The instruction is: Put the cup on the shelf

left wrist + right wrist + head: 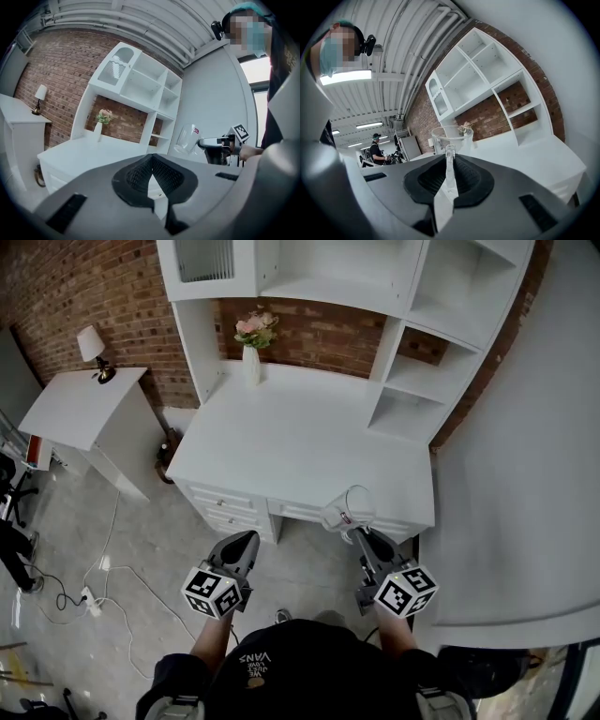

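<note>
The right claw [361,532] is clamped on the thin handle of a clear glass cup [349,507]. The right gripper view shows the handle pinched upright between the ribbed black pads [426,180], with the round, open rim beyond the tips. The cup carries a small red mark and is held in the air, touching nothing else. In the head view it sits against the counter's [300,442] front edge, toward its 5 o'clock corner.

The left claw [242,545] has its jaws together with nothing between them, and it is held off the counter's front at about 7 o'clock.

The counter is smooth, matte white, with drawers below the front edge. A slim white vase of pink flowers [251,357] stands at its 11 o'clock. The shelf [412,390], also white, rises along the back and down the 2 o'clock side in square open compartments. Behind it is a rough red brick wall [66,287]. At 10 o'clock a small white side table [80,413] bears a lamp [92,345]. The floor [122,531] is grey concrete with loose cables [94,596] at 8 o'clock.
</note>
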The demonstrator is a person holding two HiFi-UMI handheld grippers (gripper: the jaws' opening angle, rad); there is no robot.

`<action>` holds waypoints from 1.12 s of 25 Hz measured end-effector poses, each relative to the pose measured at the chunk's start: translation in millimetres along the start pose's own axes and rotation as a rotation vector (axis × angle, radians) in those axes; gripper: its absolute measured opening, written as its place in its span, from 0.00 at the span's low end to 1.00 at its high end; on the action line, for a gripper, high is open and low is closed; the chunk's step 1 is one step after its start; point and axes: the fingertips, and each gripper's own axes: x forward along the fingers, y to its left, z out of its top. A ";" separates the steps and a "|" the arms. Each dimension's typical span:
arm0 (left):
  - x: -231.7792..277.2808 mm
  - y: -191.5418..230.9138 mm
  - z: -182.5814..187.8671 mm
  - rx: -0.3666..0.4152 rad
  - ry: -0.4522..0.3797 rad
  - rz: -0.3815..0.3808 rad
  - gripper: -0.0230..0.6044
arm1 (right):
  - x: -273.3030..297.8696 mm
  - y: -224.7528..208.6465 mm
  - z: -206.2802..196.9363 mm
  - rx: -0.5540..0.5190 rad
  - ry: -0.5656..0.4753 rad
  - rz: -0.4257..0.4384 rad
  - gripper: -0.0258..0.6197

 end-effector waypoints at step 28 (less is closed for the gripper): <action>170.4 23.0 32.5 -0.037 -0.069 0.123 0.05 | 119.7 -138.2 91.5 -0.097 0.074 0.172 0.09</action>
